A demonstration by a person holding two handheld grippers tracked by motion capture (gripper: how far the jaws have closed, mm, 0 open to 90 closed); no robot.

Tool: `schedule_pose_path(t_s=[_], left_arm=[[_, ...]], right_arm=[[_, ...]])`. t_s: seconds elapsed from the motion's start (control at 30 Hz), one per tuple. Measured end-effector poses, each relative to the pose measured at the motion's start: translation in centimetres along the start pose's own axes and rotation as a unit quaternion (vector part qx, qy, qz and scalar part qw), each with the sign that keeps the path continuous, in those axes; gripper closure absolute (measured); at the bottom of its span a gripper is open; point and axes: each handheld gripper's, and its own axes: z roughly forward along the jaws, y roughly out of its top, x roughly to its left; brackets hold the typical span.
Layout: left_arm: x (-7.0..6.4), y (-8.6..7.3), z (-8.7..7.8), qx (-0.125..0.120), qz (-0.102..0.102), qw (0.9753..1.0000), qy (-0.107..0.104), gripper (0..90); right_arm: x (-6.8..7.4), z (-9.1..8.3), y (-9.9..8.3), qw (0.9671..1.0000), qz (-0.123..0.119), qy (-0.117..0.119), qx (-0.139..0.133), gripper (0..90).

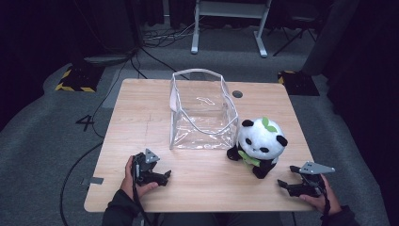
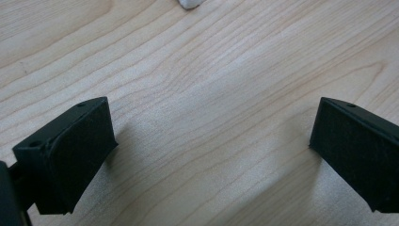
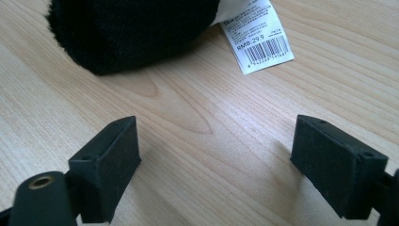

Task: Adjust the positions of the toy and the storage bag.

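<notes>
The black-and-white plush panda toy sits upright just right of the clear plastic open-topped bag, likely meant to go inside; the right gripper, near the panda, and the left gripper both gape wide, empty

Panda right of bag

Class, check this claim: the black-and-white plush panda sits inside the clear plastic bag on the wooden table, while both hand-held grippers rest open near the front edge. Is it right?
Not quite. The black-and-white plush panda sits on the wooden table beside the clear plastic bag, not inside it, as the high view shows. The rest holds: the left hand-held gripper and right hand-held gripper rest open near the front edge.
</notes>
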Motion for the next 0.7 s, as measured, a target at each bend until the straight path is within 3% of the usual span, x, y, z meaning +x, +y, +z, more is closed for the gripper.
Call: schedule_pose_path(t_s=[0.17, 0.23, 0.27, 0.4, 0.53, 0.57, 0.7], left_arm=[[-0.1, 0.3, 0.2, 0.001, -0.020, 0.9997, 0.012, 0.5], [-0.1, 0.3, 0.1, 0.003, -0.013, 0.9999, 0.011, 0.7], [-0.1, 0.1, 0.0, -0.009, -0.005, 0.9999, 0.003, 6.4], [0.0, 0.0, -0.1, -0.015, -0.010, 0.9998, 0.005, 10.9], [0.2, 0.0, -0.1, -0.014, 0.001, 0.9999, -0.003, 10.2], [0.2, 0.1, -0.1, -0.013, 0.004, 0.9999, -0.003, 10.0], [0.2, 0.1, -0.1, -0.013, 0.004, 0.9999, -0.001, 10.0]], right_arm=[[0.0, 0.0, 0.0, 1.0000, 0.001, -0.001, 0.000, 15.8], [0.0, 0.0, 0.0, 1.0000, 0.001, -0.001, 0.000, 15.8], [0.0, 0.0, 0.0, 1.0000, 0.000, 0.000, 0.002, 15.8], [-0.3, 0.0, 0.3, 1.0000, 0.005, 0.005, 0.007, 19.3], [-0.5, -0.6, 0.8, 0.9997, 0.009, 0.017, -0.013, 18.6], [-0.5, -1.4, 1.3, 0.9993, 0.012, 0.011, -0.033, 18.3], [-0.1, -2.8, 2.1, 0.9983, 0.009, 0.003, -0.058, 17.7]])
